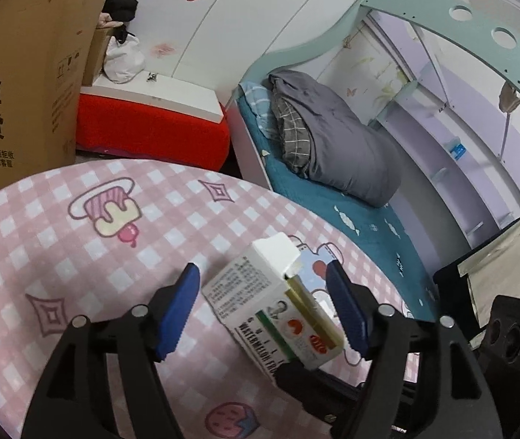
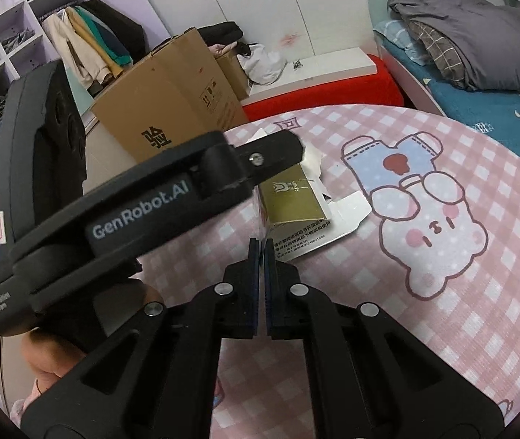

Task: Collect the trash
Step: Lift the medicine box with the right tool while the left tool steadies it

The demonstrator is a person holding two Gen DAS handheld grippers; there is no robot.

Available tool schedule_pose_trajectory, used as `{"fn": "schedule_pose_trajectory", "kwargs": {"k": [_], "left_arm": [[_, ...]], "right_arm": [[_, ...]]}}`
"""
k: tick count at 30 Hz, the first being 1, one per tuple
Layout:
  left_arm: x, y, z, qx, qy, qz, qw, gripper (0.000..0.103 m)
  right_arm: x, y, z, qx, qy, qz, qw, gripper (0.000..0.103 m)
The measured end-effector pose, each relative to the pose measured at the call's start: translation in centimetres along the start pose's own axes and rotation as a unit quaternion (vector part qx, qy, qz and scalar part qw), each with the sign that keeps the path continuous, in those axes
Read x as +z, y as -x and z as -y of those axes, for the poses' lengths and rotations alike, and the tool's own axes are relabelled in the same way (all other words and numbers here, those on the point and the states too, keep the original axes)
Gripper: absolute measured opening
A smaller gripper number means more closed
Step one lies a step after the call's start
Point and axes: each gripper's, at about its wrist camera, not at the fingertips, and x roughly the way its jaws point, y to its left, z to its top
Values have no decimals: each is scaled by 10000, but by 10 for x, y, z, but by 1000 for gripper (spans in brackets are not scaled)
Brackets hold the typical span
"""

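A small white box with green, red and gold print and an open top flap stands tilted over the pink checked table. It lies between the blue pads of my left gripper, which is open, and neither pad touches it. In the right wrist view the same box shows its gold panel and spread flaps. My right gripper is shut, its tips pinching the box's near bottom edge. The left gripper's black housing crosses that view and hides the box's left part.
A tall cardboard carton stands beyond the table's far left edge, next to a red cushion with a white slab on it. A bed with a grey duvet lies to the right. Open wardrobe shelves are at far left.
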Motion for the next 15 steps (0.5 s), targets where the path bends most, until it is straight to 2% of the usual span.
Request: {"fn": "schedule_pose_trajectory", "kwargs": {"k": [3,5,8,15], "left_arm": [[1,-2,6,-2,-194,-97,9998,59],[0,-4,9,103,-337,-156,9993,47],[-1,-2,10,114,-394,-154,9990,43],[-2,13,12,162,-463,-41,9988,25]], "right_arm": [[-1,0,1,13,-15,-31,10000,2],[0,0,0,33,-9,-48,10000,2],[-1,-1,-2,31,18,-52,10000,2],[-3,0,-12,30,127,-66,9999,2]]}}
